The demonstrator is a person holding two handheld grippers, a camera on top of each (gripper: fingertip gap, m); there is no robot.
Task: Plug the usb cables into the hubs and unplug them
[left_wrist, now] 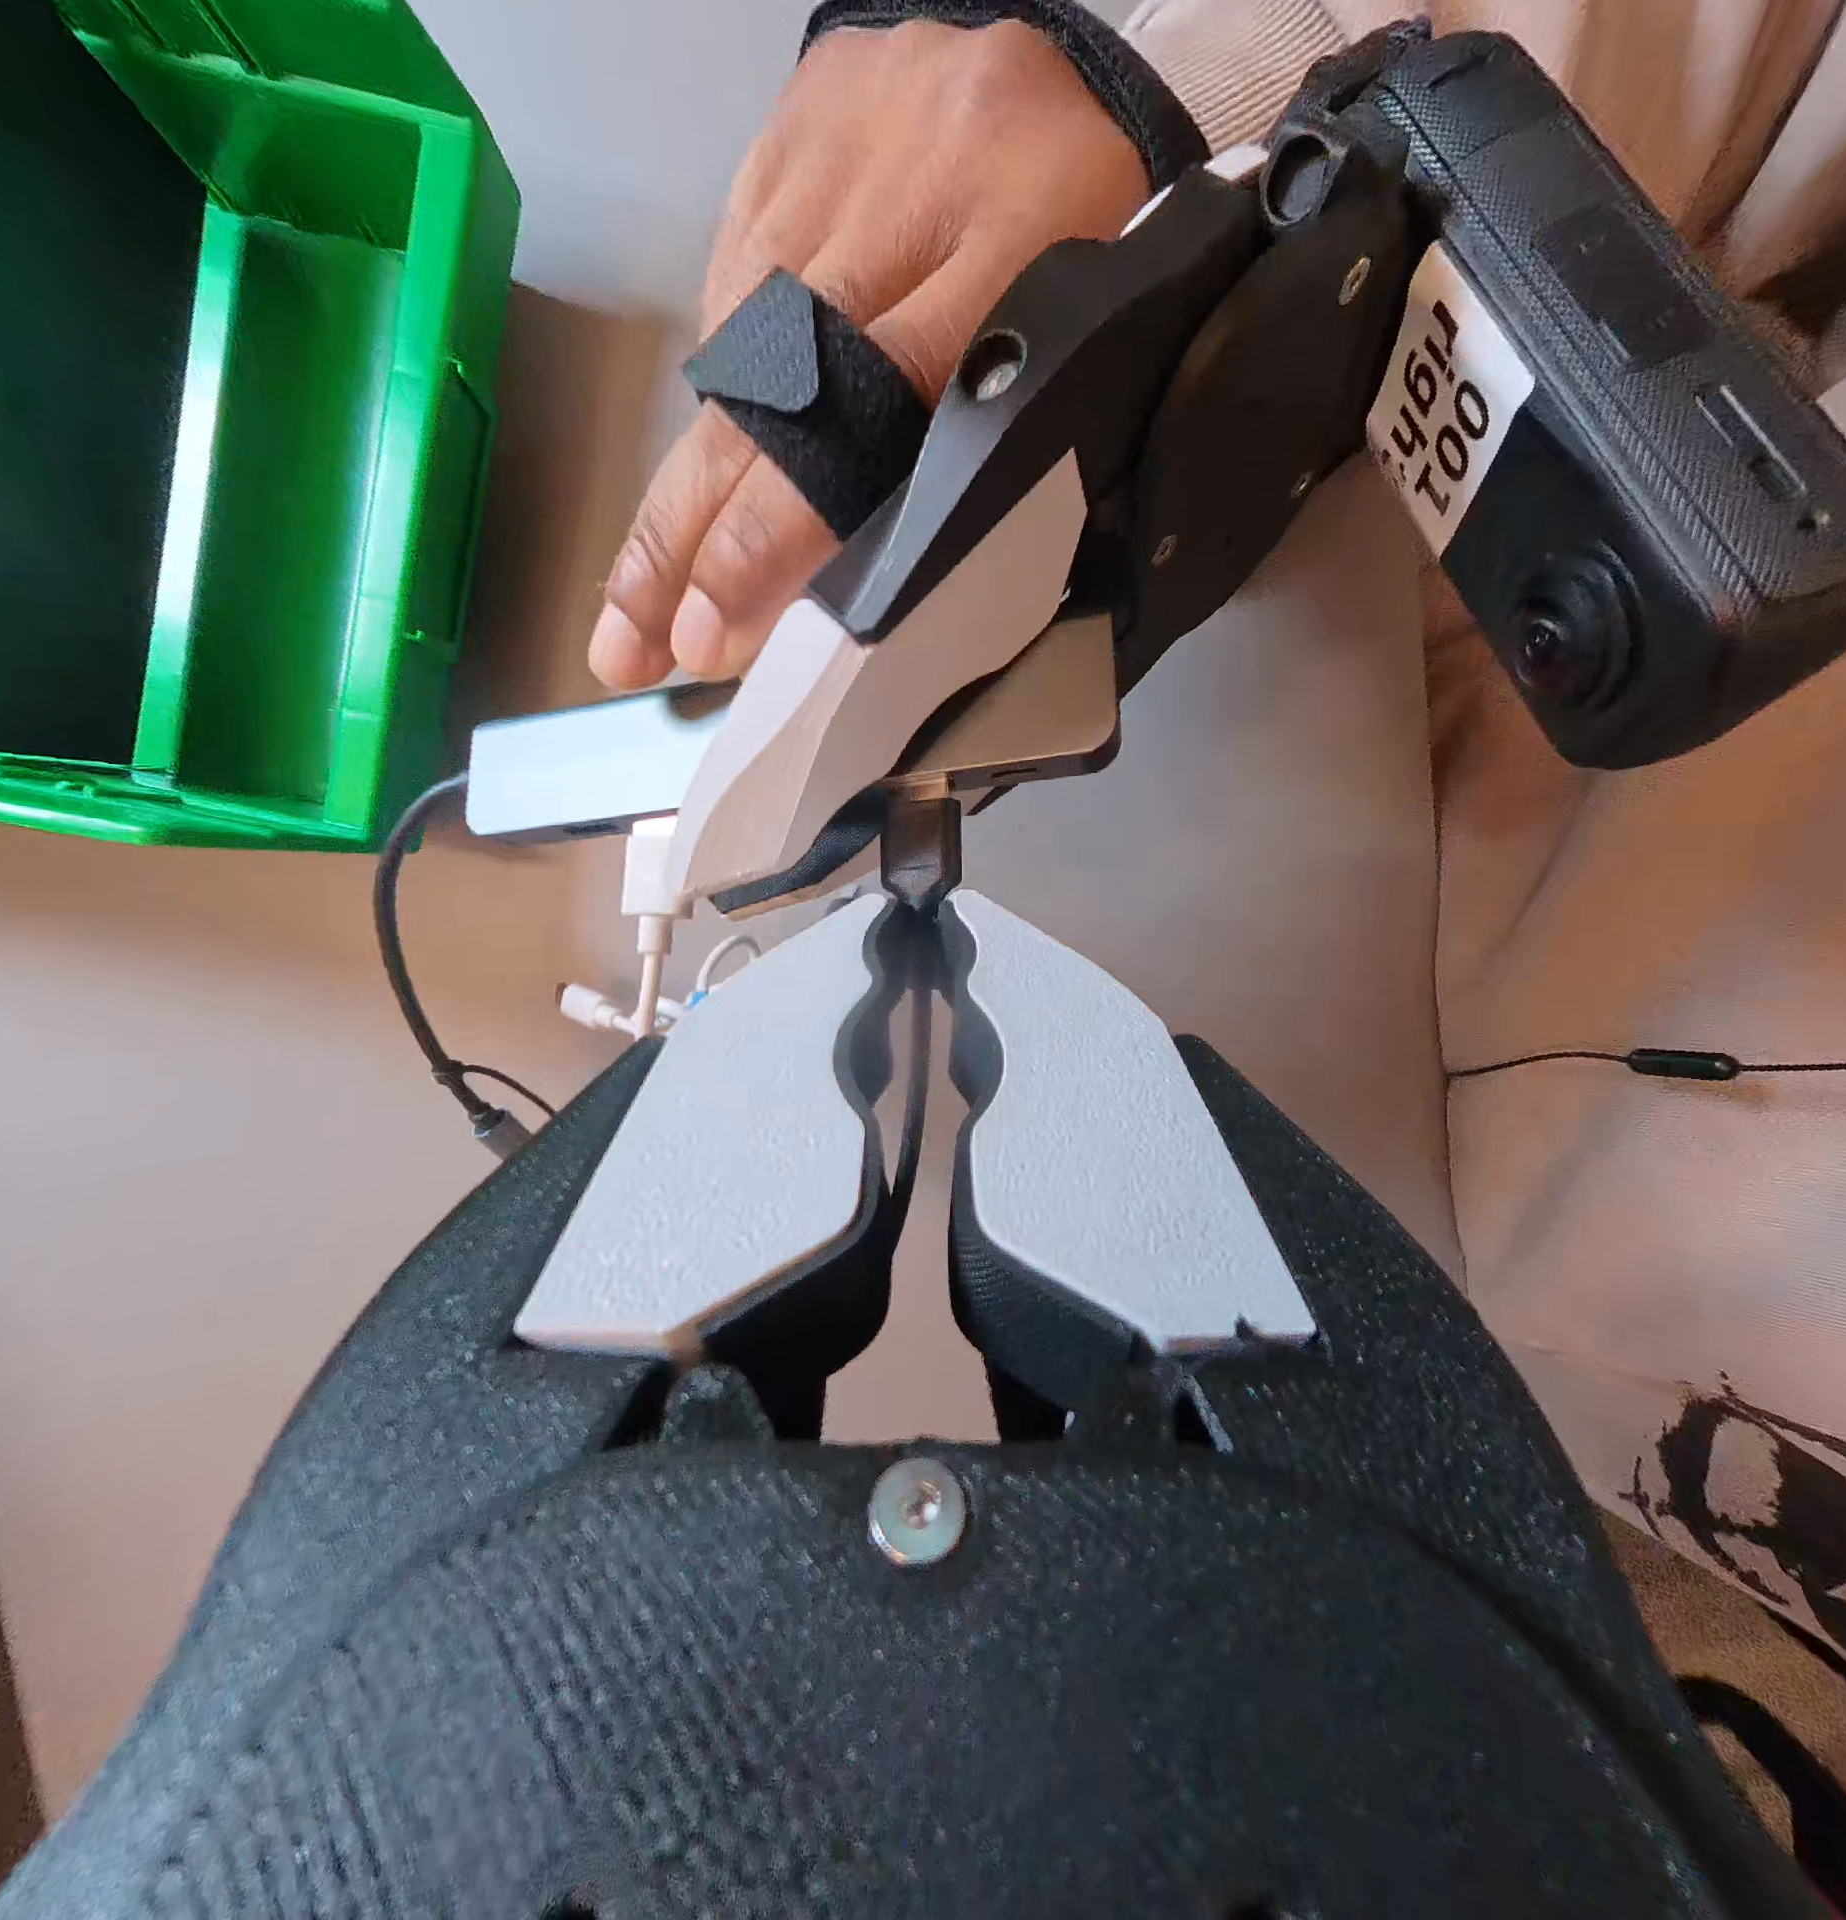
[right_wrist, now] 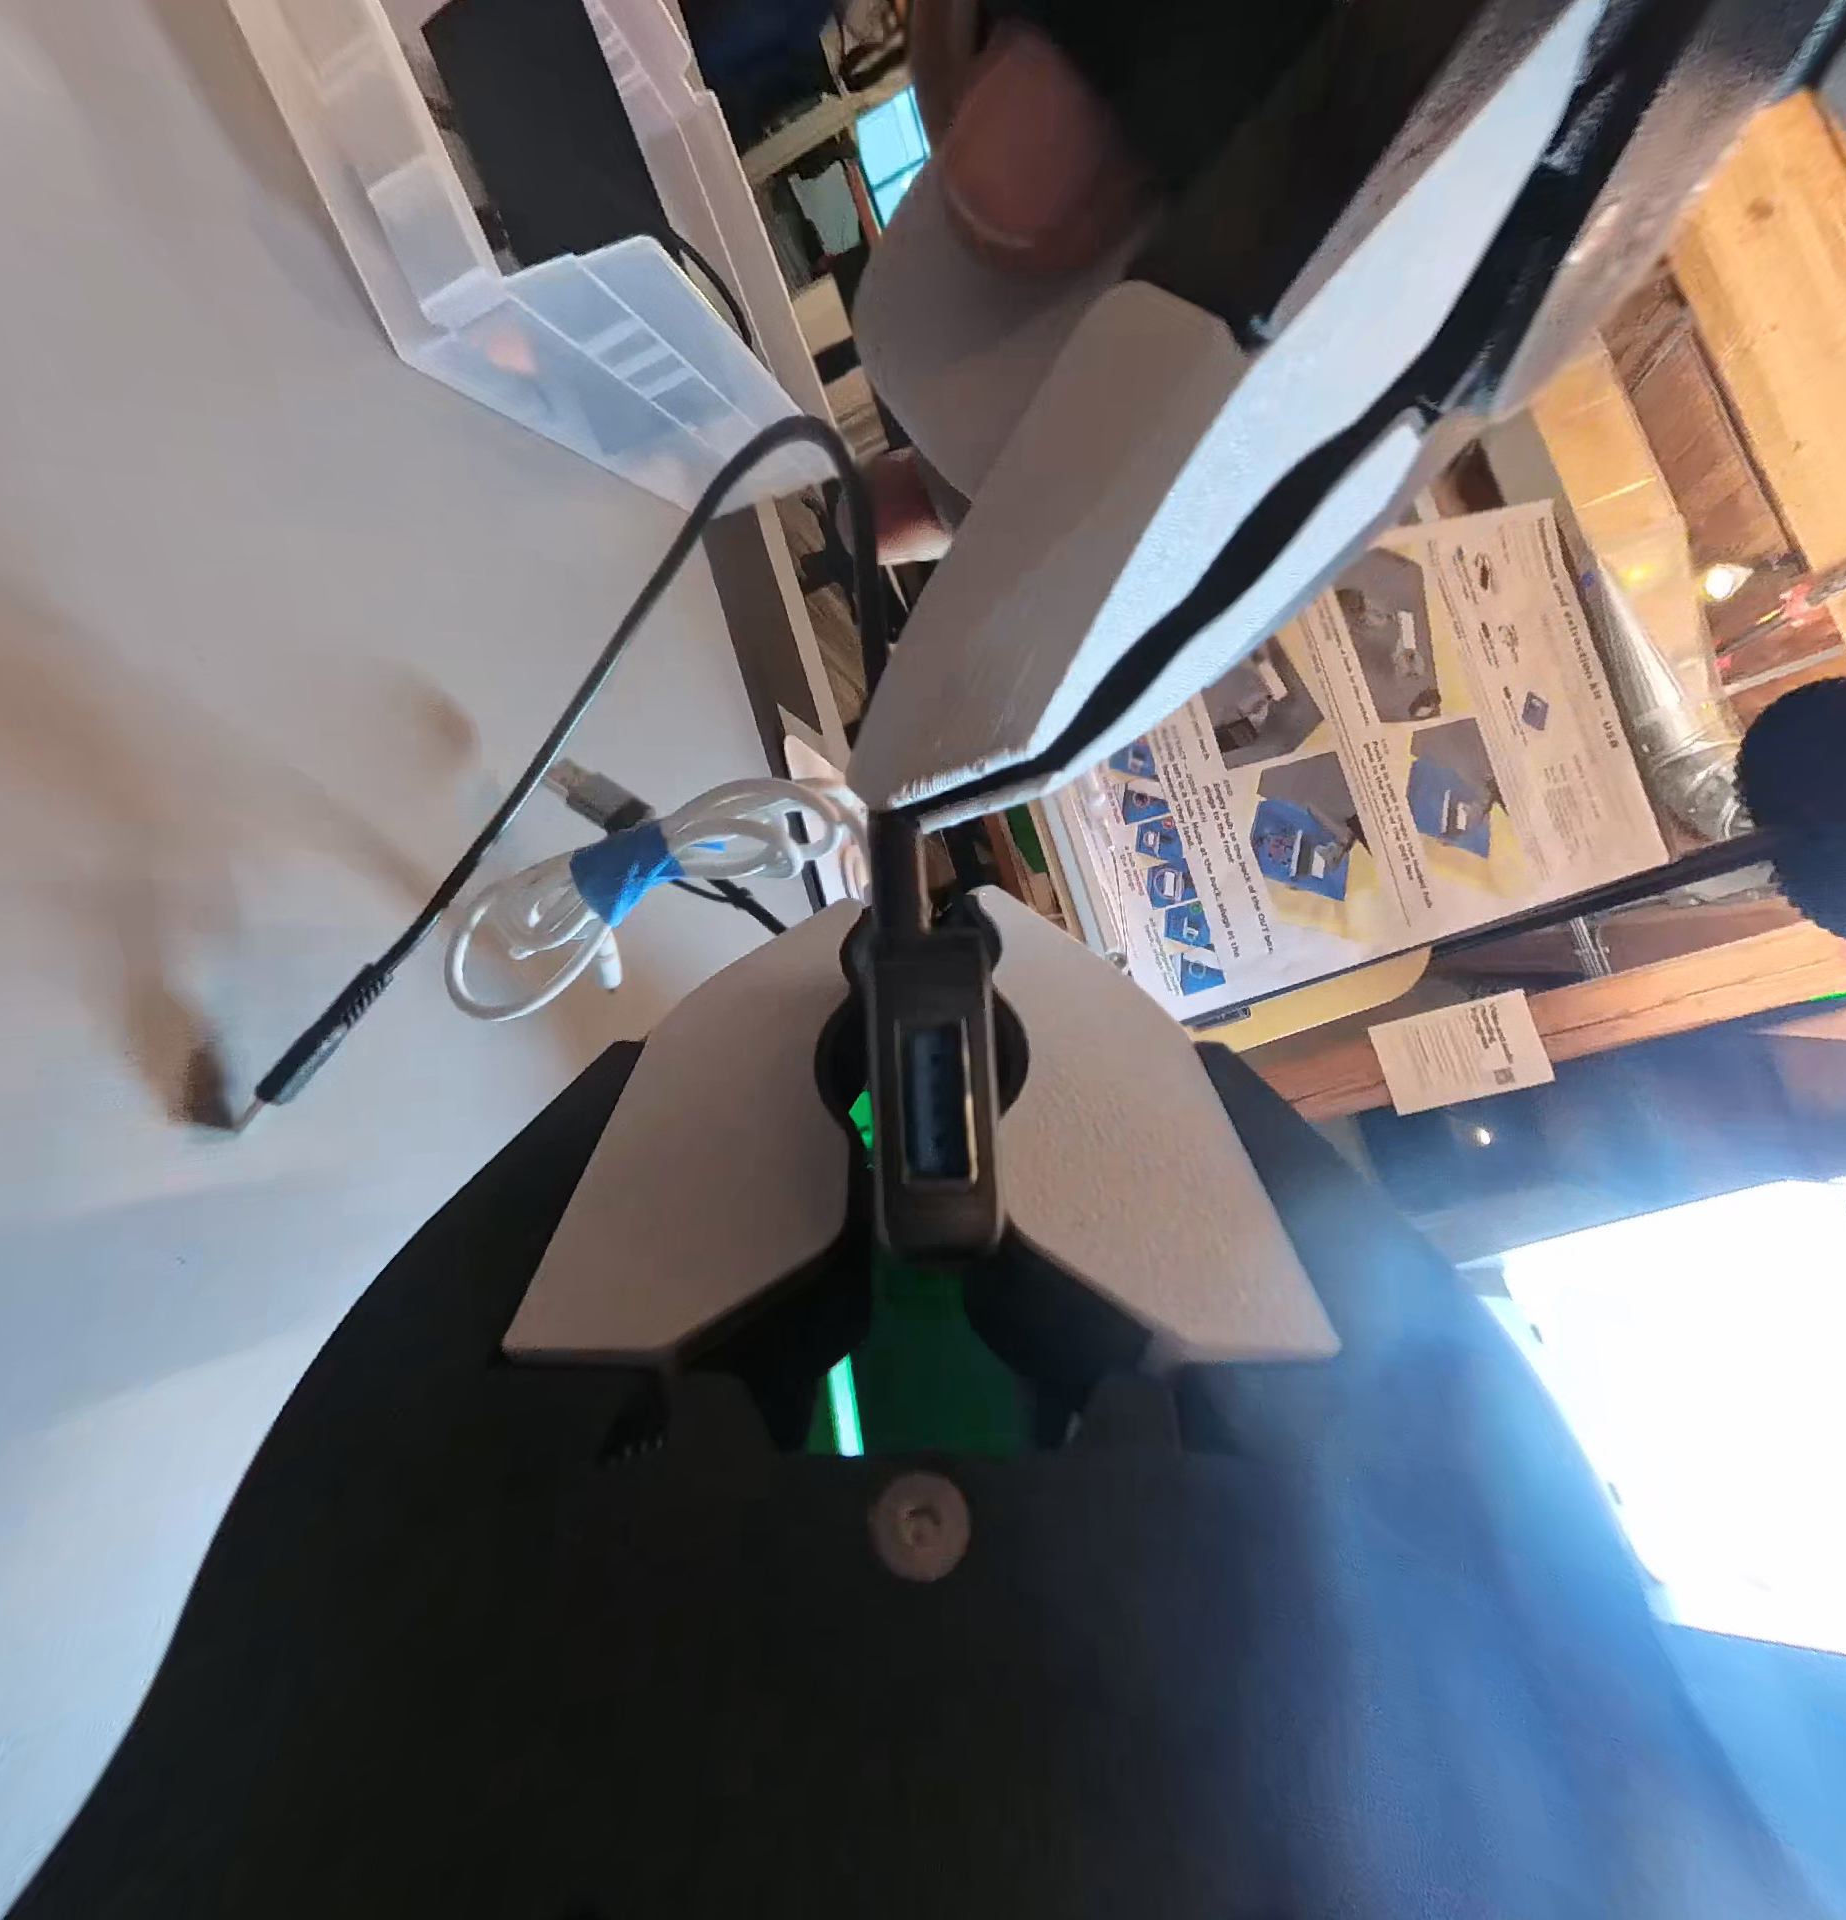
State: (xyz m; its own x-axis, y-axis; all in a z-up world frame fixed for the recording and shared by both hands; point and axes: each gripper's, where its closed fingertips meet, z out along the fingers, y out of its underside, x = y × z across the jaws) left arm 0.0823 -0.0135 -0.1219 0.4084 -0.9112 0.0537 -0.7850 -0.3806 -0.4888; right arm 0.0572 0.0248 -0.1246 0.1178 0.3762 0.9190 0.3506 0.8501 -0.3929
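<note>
Left gripper [left_wrist: 914, 909]: fingers pinched together on the black cable [left_wrist: 917, 1049], right behind its plug [left_wrist: 919, 836]. The cable runs back down the slot between the two fingers. The plug tip is seated in the edge of the dark hub [left_wrist: 1012, 717], as far as the left wrist view shows.

Right gripper [right_wrist: 924, 1049]: clamped across that same dark hub [right_wrist: 934, 1101], which stands on edge between the fingers with one free blue-lined port facing the lens. The hub is held up off the table [left_wrist: 171, 1039], with the hand [left_wrist: 877, 312] above it.

Just behind: a second, grey hub [left_wrist: 576, 764] with a white plug [left_wrist: 654, 852] in its near edge and its own thin dark lead [left_wrist: 410, 966] trailing to the table. A white cable bundle [right_wrist: 628, 873], bound with blue tape, lies loose beside it.

Progress, as a judgement: at least two cables look plugged in. Whether the black one is going in or coming out, cannot tell. The bundled cable looks unused.

Farther left: a green crate [left_wrist: 306, 582] with a divider; the compartments in sight show nothing inside. In the right wrist view, clear plastic bins [right_wrist: 607, 343] sit at the table's far edge; contents too blurred to name.
</note>
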